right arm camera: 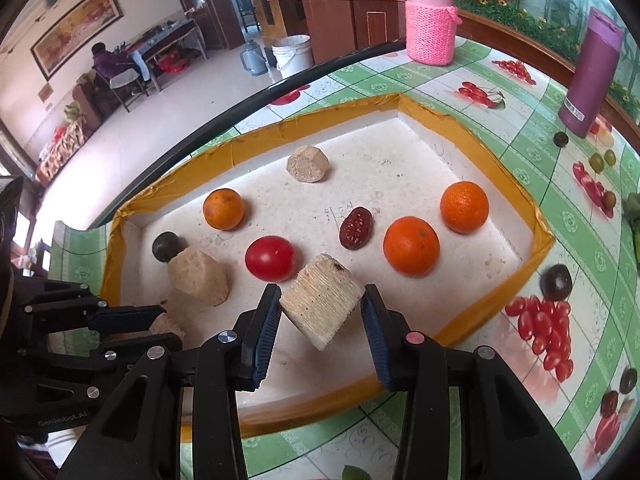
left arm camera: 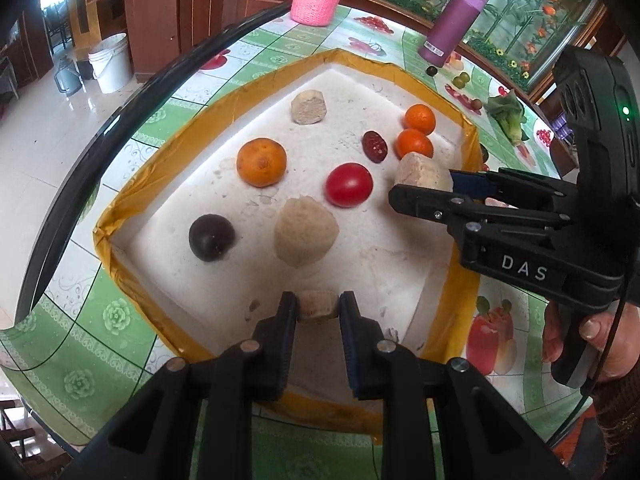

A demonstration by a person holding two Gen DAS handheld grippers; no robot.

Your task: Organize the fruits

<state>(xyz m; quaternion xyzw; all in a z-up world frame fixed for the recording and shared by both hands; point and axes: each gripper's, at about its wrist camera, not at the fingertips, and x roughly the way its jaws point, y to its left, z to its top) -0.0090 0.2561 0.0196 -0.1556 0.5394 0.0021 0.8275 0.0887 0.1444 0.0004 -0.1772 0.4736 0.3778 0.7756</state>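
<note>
Your left gripper [left arm camera: 319, 307] had its fingers clamped on a small beige chunk [left arm camera: 318, 309] over the tray [left arm camera: 132, 188]; your right gripper [right arm camera: 322, 312] pinched a ridged beige block [right arm camera: 320, 304] above the tomato [right arm camera: 270, 258] and oranges [right arm camera: 411, 246].

Place: a home, a living and dining room.
Table: a fruit-print plastic cloth [right arm camera: 532, 168] covers it.
Beyond the table: wooden cabinets [right arm camera: 344, 20], a white bucket [right arm camera: 293, 56] and a grey kettle [right arm camera: 253, 56] on a glossy tiled floor [right arm camera: 172, 120].
Further off: a framed painting [right arm camera: 76, 28] hangs above a seated person [right arm camera: 106, 66] at another table.
</note>
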